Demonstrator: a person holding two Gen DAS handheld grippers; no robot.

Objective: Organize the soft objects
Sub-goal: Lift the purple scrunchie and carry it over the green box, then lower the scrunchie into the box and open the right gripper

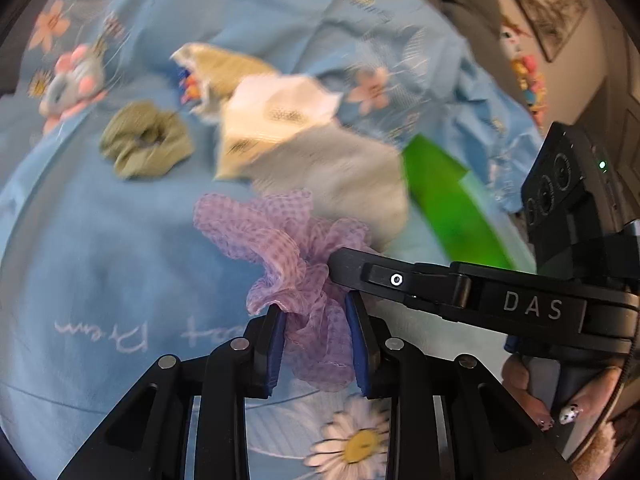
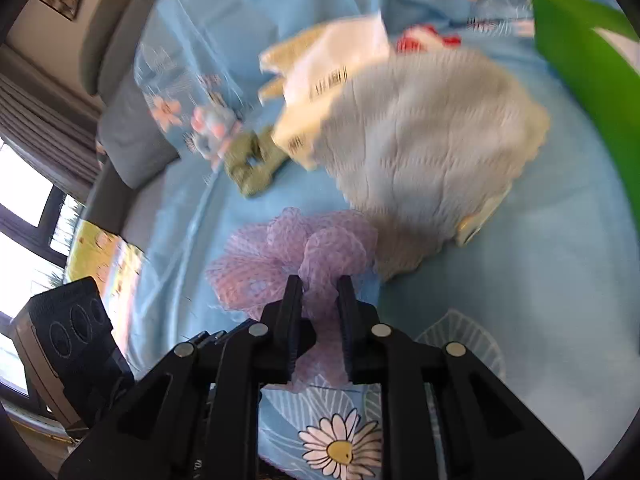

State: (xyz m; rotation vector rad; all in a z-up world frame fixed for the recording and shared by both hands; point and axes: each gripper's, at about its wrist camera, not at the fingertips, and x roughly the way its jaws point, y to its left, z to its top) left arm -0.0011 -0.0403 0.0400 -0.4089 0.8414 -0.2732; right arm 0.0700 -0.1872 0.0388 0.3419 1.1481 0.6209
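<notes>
Both the left gripper [image 1: 318, 316] and right gripper [image 2: 318, 294] have their fingers pinched on the purple scrunchie [image 1: 280, 236], bunched between them above the bed [image 1: 100, 248]. Neither is nearer; the green scrunchie [image 1: 146, 140] lies well beyond.

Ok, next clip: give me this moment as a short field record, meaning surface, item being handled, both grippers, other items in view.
surface: blue floral bedsheet
item handled: lilac mesh scrunchie
left gripper: shut on a fold of the scrunchie
right gripper: shut on the same scrunchie
other items: green scrunchie, grey knit cloth, white tagged fabric, pink-and-grey plush toy, green sheet
image quality: background motion-blurred in both views
</notes>
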